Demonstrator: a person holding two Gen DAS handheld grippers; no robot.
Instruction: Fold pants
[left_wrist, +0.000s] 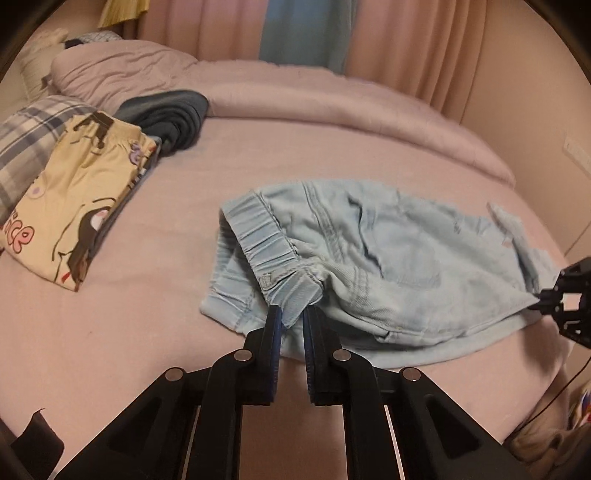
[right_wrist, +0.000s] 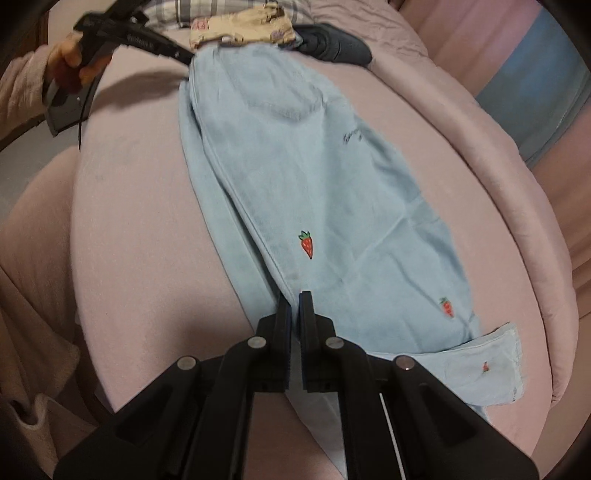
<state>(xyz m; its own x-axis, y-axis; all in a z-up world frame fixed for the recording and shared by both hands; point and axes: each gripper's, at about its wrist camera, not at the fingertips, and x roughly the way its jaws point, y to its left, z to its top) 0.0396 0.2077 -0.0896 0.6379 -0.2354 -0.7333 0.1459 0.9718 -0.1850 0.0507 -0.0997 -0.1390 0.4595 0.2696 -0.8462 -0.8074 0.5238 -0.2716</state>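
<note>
Light blue denim pants (left_wrist: 388, 254) with small strawberry patches lie stretched lengthwise on the pink bed (left_wrist: 147, 332). My left gripper (left_wrist: 293, 314) is shut on the elastic waistband corner. My right gripper (right_wrist: 295, 301) is shut on the pants (right_wrist: 295, 177) at the side seam near the leg end. In the left wrist view the right gripper (left_wrist: 543, 297) shows at the far right, pinching the fabric. In the right wrist view the left gripper (right_wrist: 186, 57) shows at the top left, held by a hand, at the waistband. One leg cuff (right_wrist: 484, 369) lies flipped out to the right.
A folded yellow cartoon-print garment (left_wrist: 74, 195) and a folded dark garment (left_wrist: 166, 114) lie at the left on the bed, beside a plaid pillow (left_wrist: 26, 133). A rolled pink duvet (left_wrist: 332, 99) runs along the back. Curtains hang behind. The bed edge is near me.
</note>
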